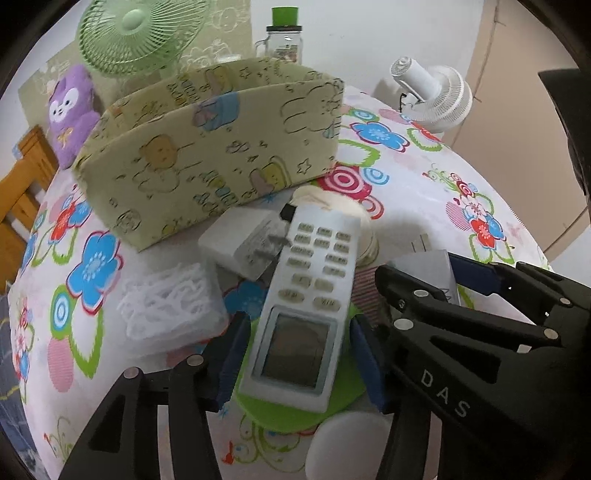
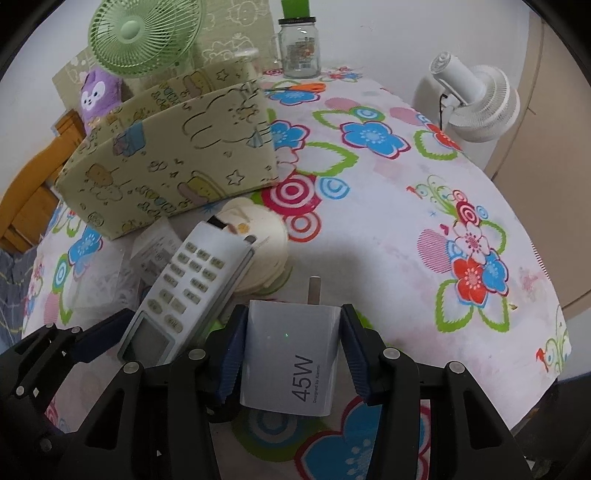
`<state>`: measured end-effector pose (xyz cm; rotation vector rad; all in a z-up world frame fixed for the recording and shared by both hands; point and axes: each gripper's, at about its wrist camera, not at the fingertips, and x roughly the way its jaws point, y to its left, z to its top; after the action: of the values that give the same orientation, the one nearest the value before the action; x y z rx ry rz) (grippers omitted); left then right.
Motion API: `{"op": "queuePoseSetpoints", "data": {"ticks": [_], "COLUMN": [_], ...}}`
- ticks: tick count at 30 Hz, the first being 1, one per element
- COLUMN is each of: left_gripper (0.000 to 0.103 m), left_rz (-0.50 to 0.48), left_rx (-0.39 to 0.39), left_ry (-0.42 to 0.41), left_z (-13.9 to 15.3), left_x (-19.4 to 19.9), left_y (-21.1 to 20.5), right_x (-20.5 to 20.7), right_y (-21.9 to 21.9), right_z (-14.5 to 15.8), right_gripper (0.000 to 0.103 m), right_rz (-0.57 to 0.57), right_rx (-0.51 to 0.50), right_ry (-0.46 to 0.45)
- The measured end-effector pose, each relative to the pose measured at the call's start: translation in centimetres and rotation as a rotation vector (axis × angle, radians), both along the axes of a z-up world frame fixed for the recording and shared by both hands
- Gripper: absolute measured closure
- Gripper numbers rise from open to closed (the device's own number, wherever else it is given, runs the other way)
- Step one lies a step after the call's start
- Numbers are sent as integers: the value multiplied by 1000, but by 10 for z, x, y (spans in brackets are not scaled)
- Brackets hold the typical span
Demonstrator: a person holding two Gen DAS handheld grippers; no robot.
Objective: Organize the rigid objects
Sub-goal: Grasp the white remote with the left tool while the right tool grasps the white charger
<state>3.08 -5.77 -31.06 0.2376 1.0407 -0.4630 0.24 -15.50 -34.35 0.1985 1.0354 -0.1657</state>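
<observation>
My left gripper is shut on a white remote control; its blue pads press the sides of the screen end. The remote's far end reaches over a white plug adapter and a stack of round cream coasters. My right gripper is shut on a white charger marked 45W, prong pointing away, just right of the remote. A green patterned fabric box stands open behind them on the flowered tablecloth.
A clear box of white bits sits left of the remote, and a white disc lies near the front edge. A green fan, purple plush, glass jar, orange scissors and white fan line the back.
</observation>
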Motion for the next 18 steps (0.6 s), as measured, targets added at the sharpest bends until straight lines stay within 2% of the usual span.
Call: {"op": "queuePoseSetpoints", "data": {"ticks": [6, 8, 9, 11, 18], "left_gripper": [44, 48, 53, 56, 57], "left_rz": [4, 6, 3, -11, -22], "left_rx": [-3, -13, -16, -18, -23], "left_ry": [14, 21, 23, 29, 35], "left_z": [-5, -6, -6, -6, 2], "left_x": [13, 16, 17, 19, 16], "left_y": [-9, -10, -11, -15, -22], "right_x": [6, 8, 9, 11, 13], "right_y": [-12, -14, -15, -16, -19], "right_z": [-2, -2, -2, -2, 3], "right_gripper": [51, 51, 51, 51, 51], "right_rz": [-28, -35, -36, -38, -38], "right_rx": [9, 15, 16, 19, 28], "right_ry": [0, 1, 2, 3, 4]}}
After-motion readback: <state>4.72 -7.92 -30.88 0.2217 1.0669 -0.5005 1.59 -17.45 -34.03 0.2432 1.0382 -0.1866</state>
